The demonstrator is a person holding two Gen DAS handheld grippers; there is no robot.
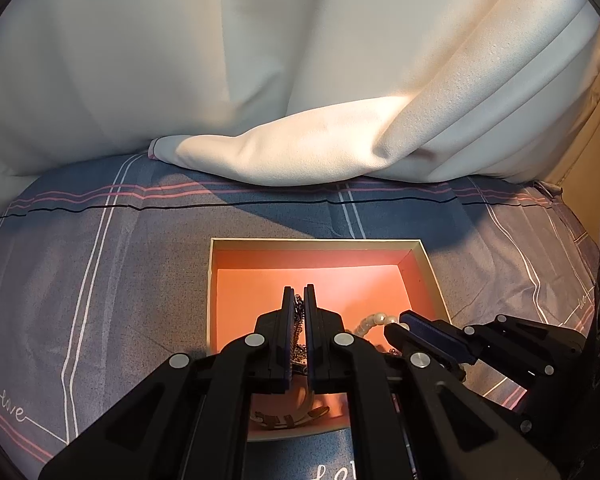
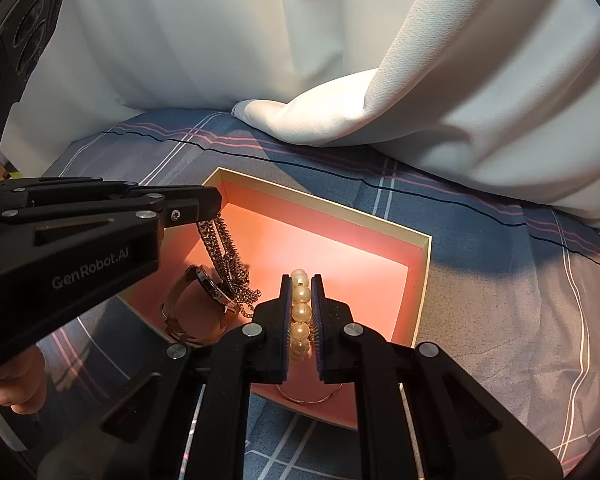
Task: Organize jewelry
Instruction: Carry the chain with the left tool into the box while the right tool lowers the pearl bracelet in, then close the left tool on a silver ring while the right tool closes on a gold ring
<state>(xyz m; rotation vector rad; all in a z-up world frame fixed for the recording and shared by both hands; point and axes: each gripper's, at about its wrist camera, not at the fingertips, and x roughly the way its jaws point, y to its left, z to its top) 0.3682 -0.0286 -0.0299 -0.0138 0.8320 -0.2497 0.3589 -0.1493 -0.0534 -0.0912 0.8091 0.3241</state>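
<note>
**Left hand-held gripper** [image 1: 299,300]: jaws pressed nearly together, pinching a metal chain [image 2: 224,248]. The chain hangs from the pads into the box [image 2: 424,256], its lower loops piled on the box floor beside a watch [image 2: 216,288].

**Right hand-held gripper** [image 2: 301,280]: jaws closed on a pearl bracelet [image 2: 300,312], several beads lined up between the pads. The beads sit over the near middle of the box.

**Step in hand, as judged:** laying both pieces into the box. To do it well, lower each piece until its weight rests on the floor before parting the jaws, so nothing drops or bounces. Set the pearls on the bare coral floor toward the right, apart from the chain, to avoid tangling. Ease the chain down away from the watch face.

**Box:** shallow, open, cream rim, coral lining; it lies on a bed with a blue-grey striped sheet [image 1: 100,260]. White drapery [image 1: 300,80] hangs behind.

**Also in the box:** a gold bangle [image 2: 180,320] by the watch; a thin wire ring [image 2: 308,398] at the near edge, possibly a hoop or fine bangle, too slight to name.

**Hidden or unclear:**
- The near part of the box is covered by the gripper bodies in both views.
- The far side of the pearl loop is out of sight below the jaws.
- Where the chain ends cannot be told.
- Part of a person's hand [image 2: 16,384] shows at the lower left edge.
</note>
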